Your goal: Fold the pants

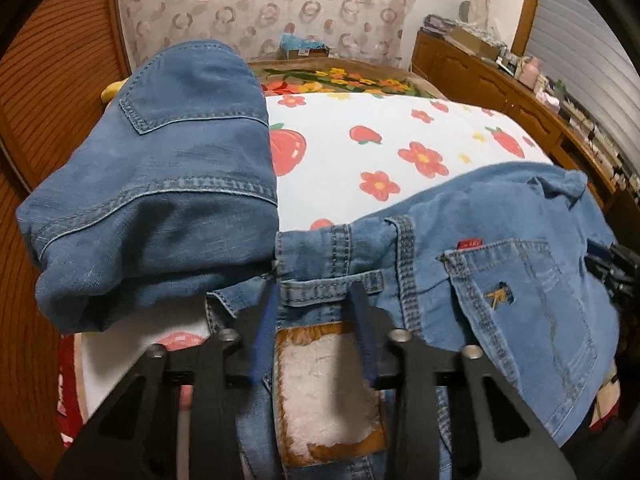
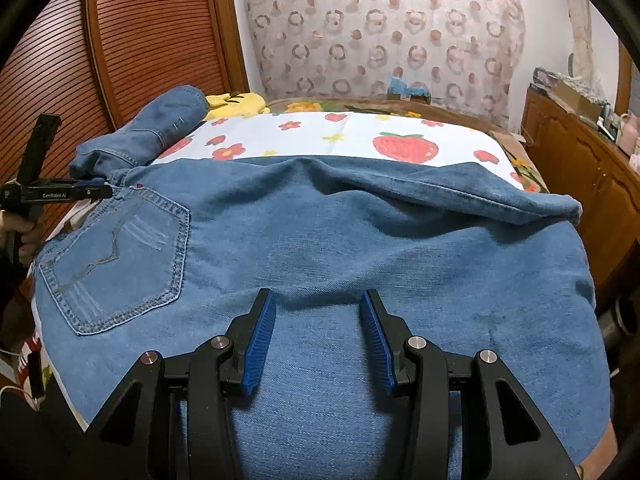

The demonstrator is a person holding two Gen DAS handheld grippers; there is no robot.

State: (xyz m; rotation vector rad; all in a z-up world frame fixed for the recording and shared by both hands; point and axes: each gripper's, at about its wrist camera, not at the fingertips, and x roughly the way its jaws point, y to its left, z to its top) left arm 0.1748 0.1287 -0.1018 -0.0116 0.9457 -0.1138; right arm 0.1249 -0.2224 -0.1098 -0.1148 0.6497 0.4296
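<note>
- Blue jeans (image 2: 360, 248) sprawl across the bed, covering most of the near half of the fruit-and-flower bedsheet (image 2: 360, 136), seat side up.
- The left gripper (image 1: 316, 292) is at the waistband (image 1: 332, 292), fingers straddling a belt loop, the worn brand patch (image 1: 328, 392) lying right under them.
- Those jaws stand fairly narrow with denim between them; whether the blue pads actually bite on the fabric, I cannot tell from here.
- From the right wrist view the same left gripper (image 2: 96, 192) shows side-on at the jeans' left corner, by the waistband, a hand (image 2: 24, 232) wrapped round its handle.
- One back pocket (image 2: 116, 264) sits flat near the left edge of the bed, stitching plain to see.
- The right gripper (image 2: 318, 300) hovers low over the broad middle of the denim, jaws partly apart, nothing caught between the ribbed blue pads (image 2: 260, 344).
- A pant leg (image 2: 148, 128) runs off toward the far left corner of the bed, its end beside a yellow plush toy (image 2: 240, 104).
- The other leg (image 2: 460, 196) lies as a long ridge across the jeans toward the right edge.
- A wooden dresser (image 2: 580, 160) stands along the right side, clutter on top.
</note>
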